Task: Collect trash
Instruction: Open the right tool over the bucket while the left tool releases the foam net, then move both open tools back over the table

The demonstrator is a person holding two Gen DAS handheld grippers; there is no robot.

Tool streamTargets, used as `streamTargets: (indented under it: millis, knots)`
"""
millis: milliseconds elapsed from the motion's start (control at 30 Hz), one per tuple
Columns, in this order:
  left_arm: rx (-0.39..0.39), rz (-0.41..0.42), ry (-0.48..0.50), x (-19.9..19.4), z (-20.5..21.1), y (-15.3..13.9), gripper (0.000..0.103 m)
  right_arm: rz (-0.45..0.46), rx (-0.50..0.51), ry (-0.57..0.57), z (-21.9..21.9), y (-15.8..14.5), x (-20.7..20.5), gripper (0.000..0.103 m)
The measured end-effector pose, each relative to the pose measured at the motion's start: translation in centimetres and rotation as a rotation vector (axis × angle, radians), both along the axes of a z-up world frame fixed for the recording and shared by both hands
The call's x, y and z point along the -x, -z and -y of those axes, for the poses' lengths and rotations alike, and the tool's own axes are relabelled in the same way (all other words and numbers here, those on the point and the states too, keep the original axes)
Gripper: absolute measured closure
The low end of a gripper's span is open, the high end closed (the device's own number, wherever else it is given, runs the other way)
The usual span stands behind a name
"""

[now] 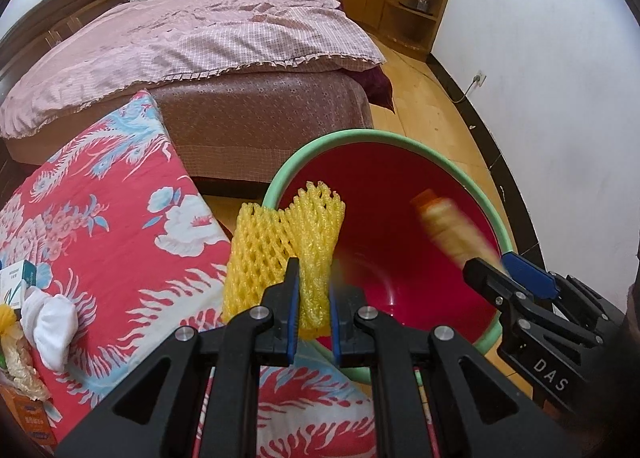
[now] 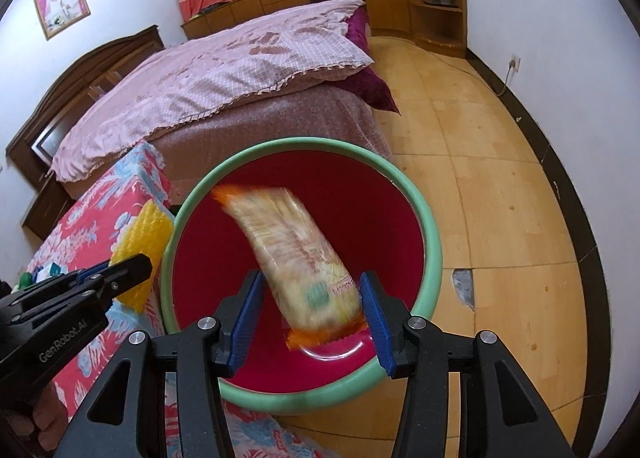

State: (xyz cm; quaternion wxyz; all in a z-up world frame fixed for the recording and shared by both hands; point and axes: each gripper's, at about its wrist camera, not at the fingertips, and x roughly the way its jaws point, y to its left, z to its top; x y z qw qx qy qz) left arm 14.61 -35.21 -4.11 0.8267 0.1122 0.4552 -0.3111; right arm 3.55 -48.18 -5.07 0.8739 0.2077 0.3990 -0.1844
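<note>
Snack wrapper (image 2: 298,258) blurred above red bin (image 2: 296,398), between right gripper (image 2: 314,322) pads, which stand apart from it: let go over bin mouth so it falls in. Print on wrapper unreadable.

Yellow foam fruit net (image 1: 316,258) pinched in left gripper (image 1: 314,318), jaws narrow, hanging at bin's green rim, likely next in.

Bin beside floral quilt (image 1: 120,218). Gripper bodies read "DAS" and "GenRobot.AI".
</note>
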Motion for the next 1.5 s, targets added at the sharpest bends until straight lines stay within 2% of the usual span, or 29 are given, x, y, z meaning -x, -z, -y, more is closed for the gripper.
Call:
streamTargets:
  millis: [400, 467, 533, 633, 933, 1500]
  knots:
    - [-0.002, -0.013, 0.006, -0.3, 0.9, 0.7, 0.091, 0.061, -0.015, 0.063, 1.3, -0.9, 1.1, 0.048]
    - [0.000, -0.013, 0.013, -0.2, 1.0, 0.6, 0.087, 0.065, -0.019, 0.074, 1.5, -1.0, 1.2, 0.048]
    - [0.005, -0.008, 0.011, -0.1, 1.0, 0.5, 0.071, 0.072, -0.021, 0.084, 1.7, -1.1, 1.4, 0.048]
    - [0.018, 0.001, 0.008, -0.1, 0.8, 0.2, 0.064, 0.076, -0.016, 0.090, 1.9, -1.2, 1.5, 0.048]
    - [0.031, 0.000, -0.039, -0.1, -0.6, -0.6, 0.063, 0.082, -0.016, 0.084, 1.6, -1.6, 1.7, 0.048]
    - [0.048, 0.040, -0.109, 1.4, -4.8, -2.9, 0.063, 0.099, 0.003, 0.015, -1.8, -3.2, 1.9, 0.047]
